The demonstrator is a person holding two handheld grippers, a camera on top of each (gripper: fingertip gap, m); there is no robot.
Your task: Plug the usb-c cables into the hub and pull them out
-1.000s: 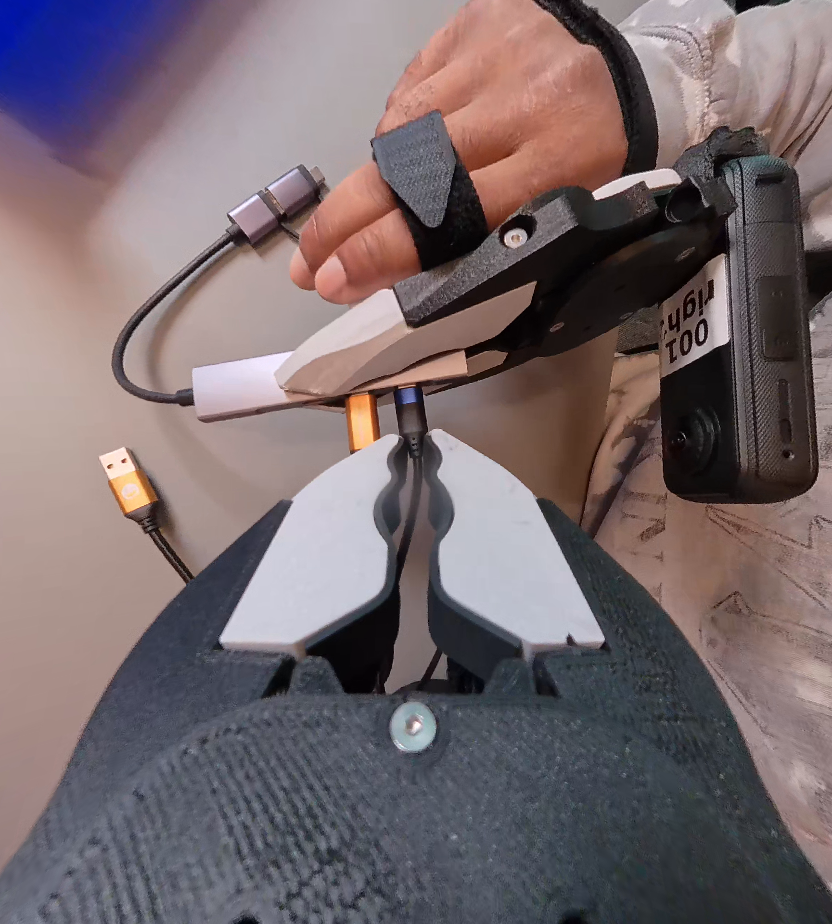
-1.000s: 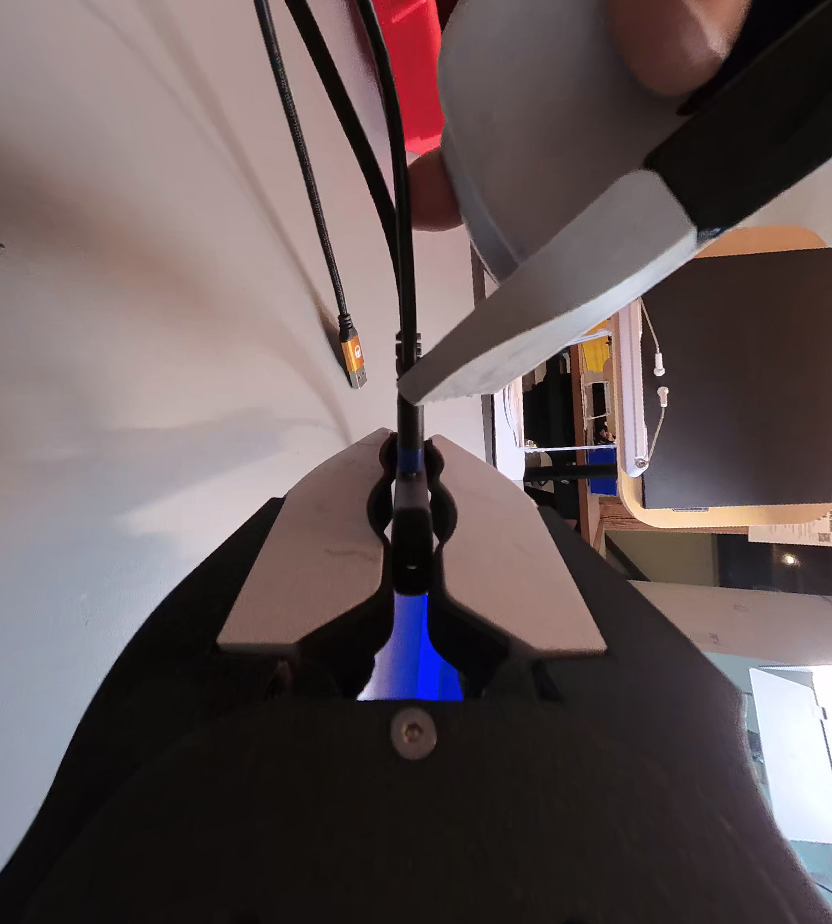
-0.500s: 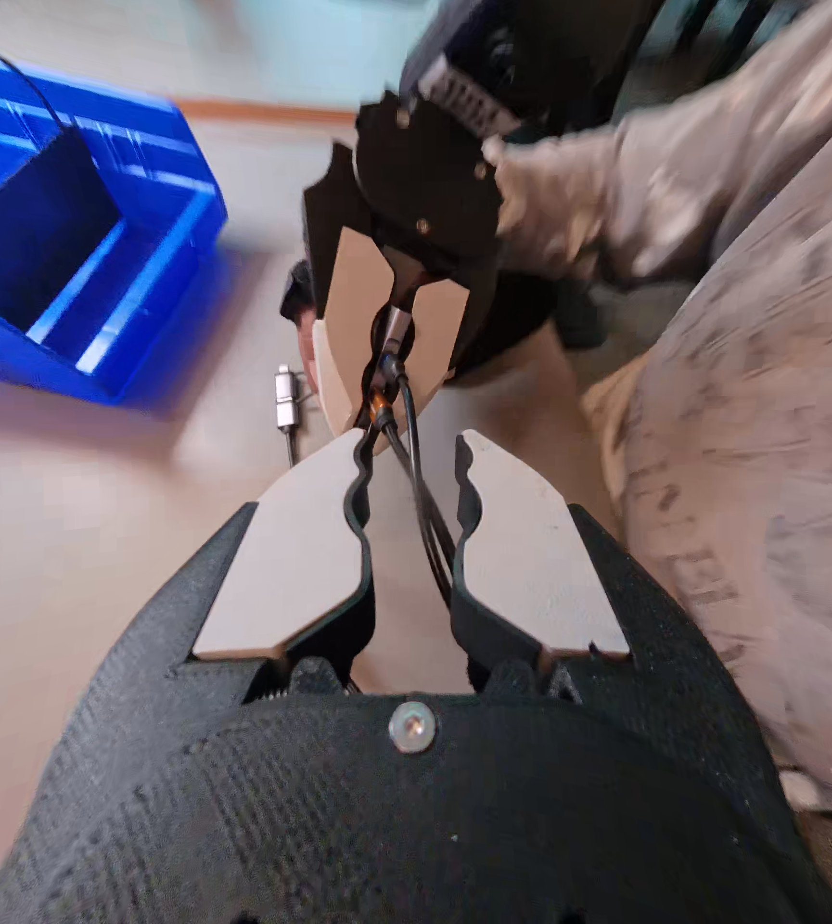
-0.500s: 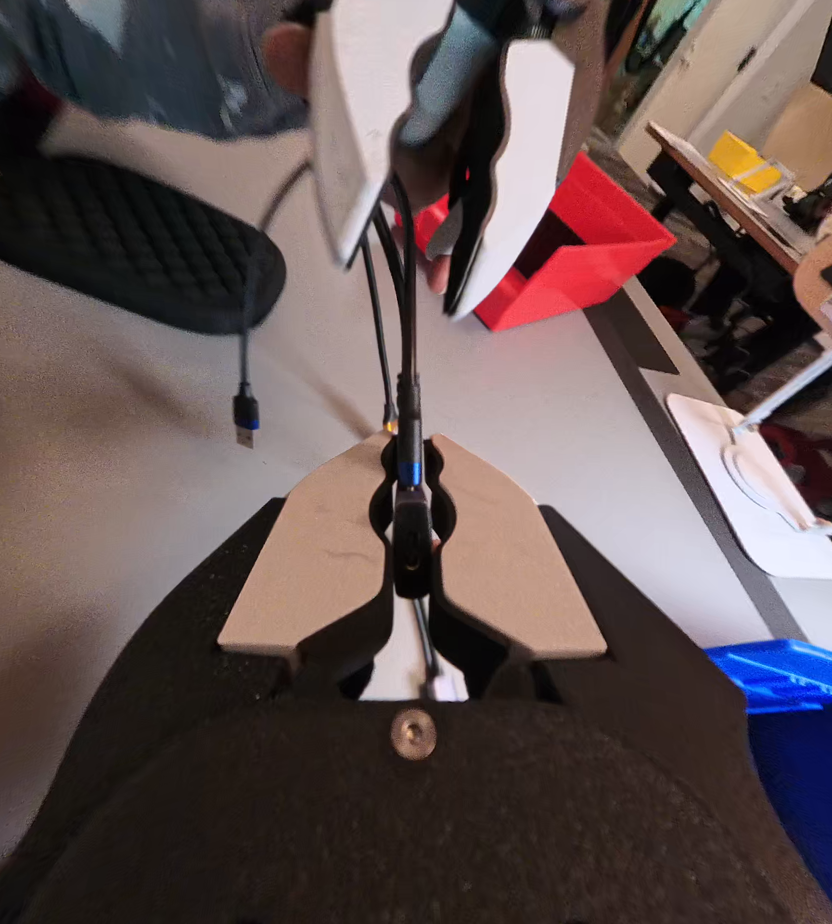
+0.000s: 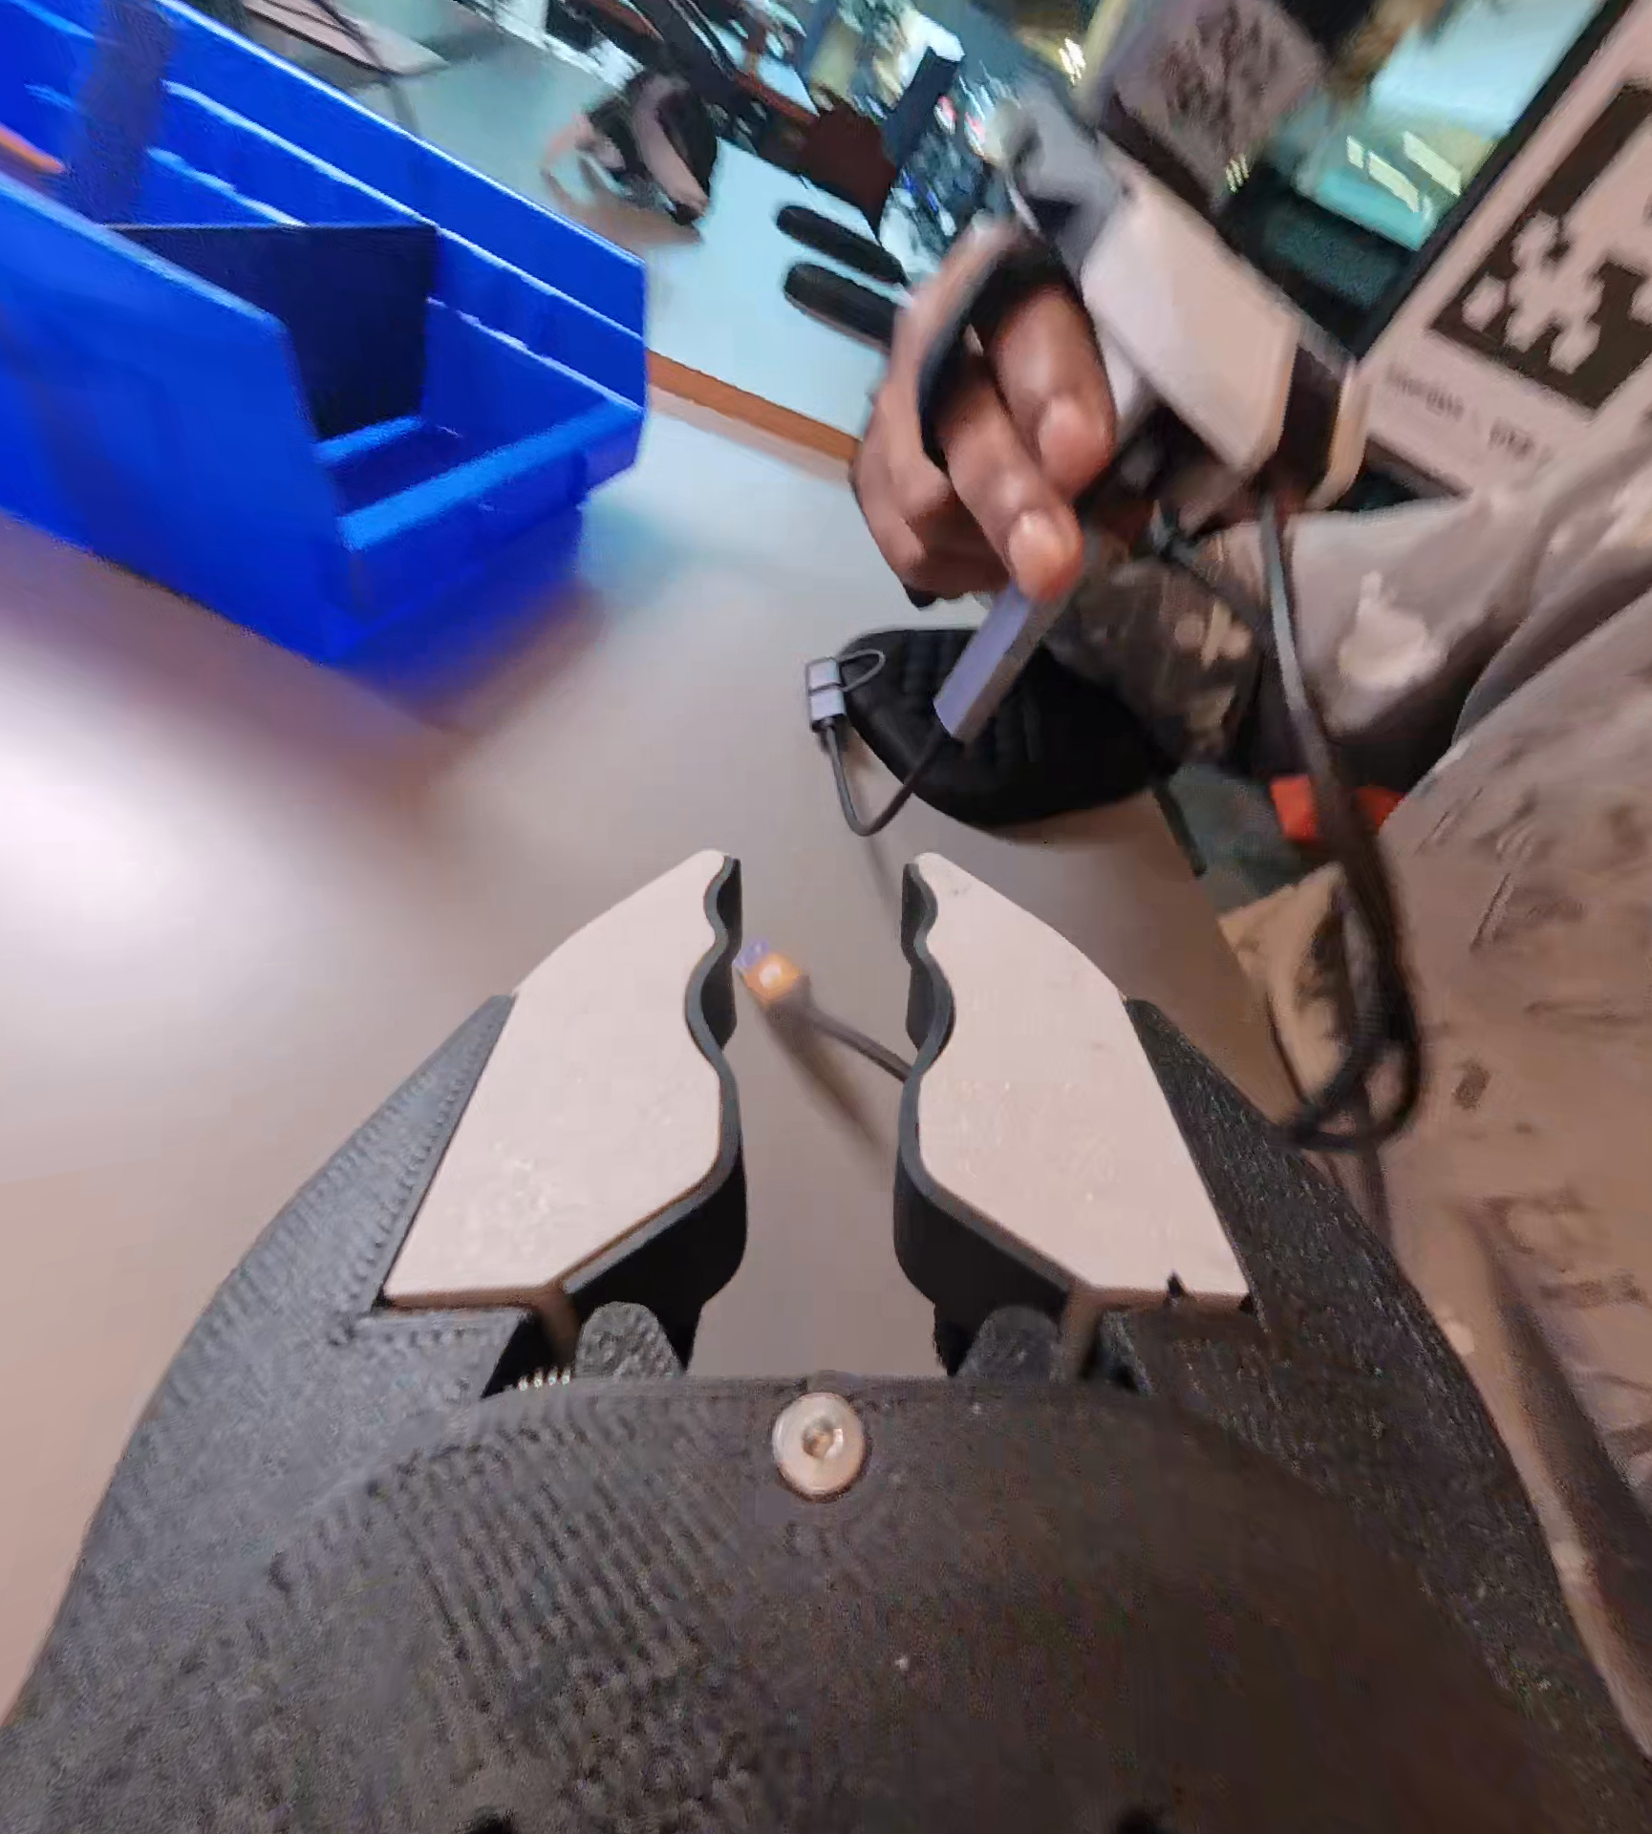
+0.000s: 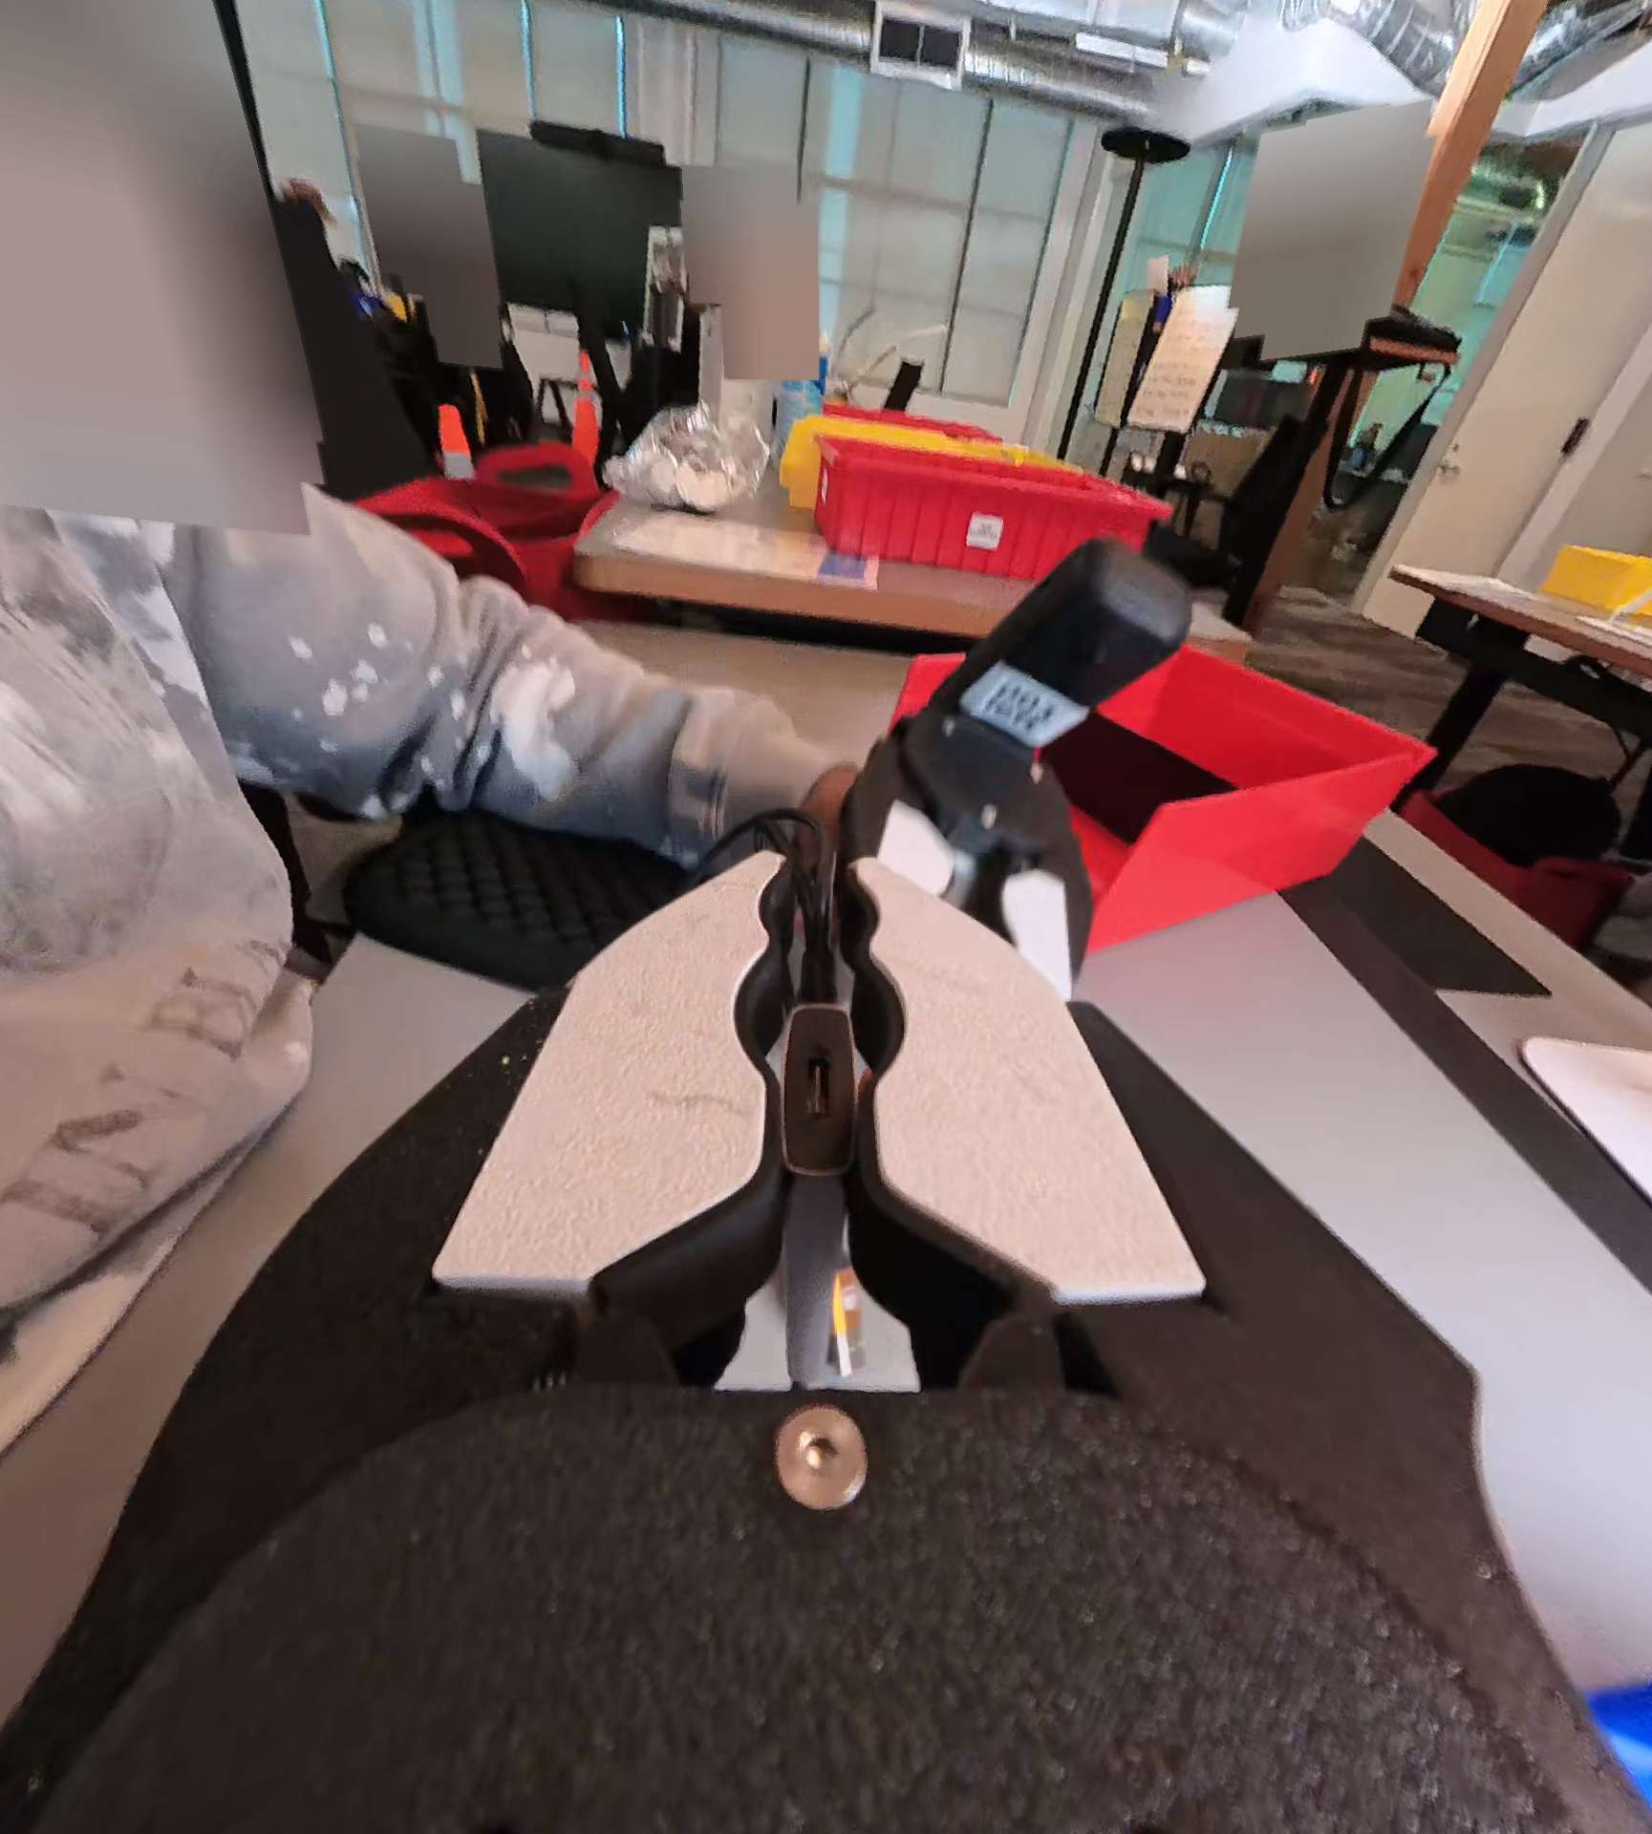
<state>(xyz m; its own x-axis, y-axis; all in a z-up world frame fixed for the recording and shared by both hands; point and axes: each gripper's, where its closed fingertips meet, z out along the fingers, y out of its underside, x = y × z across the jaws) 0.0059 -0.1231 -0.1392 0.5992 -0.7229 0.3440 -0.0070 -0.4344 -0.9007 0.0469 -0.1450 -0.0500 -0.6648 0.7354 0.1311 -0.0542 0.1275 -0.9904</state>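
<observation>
Meanwhile right gripper clamps slim grey metal hub, black cables attached; left gripper parted, empty, above orange-tipped plug on beige surface.

The grey hub sits end-on at frame centre, black cables running from its far end; an orange-tipped plug lies loose, mid-frame.
</observation>
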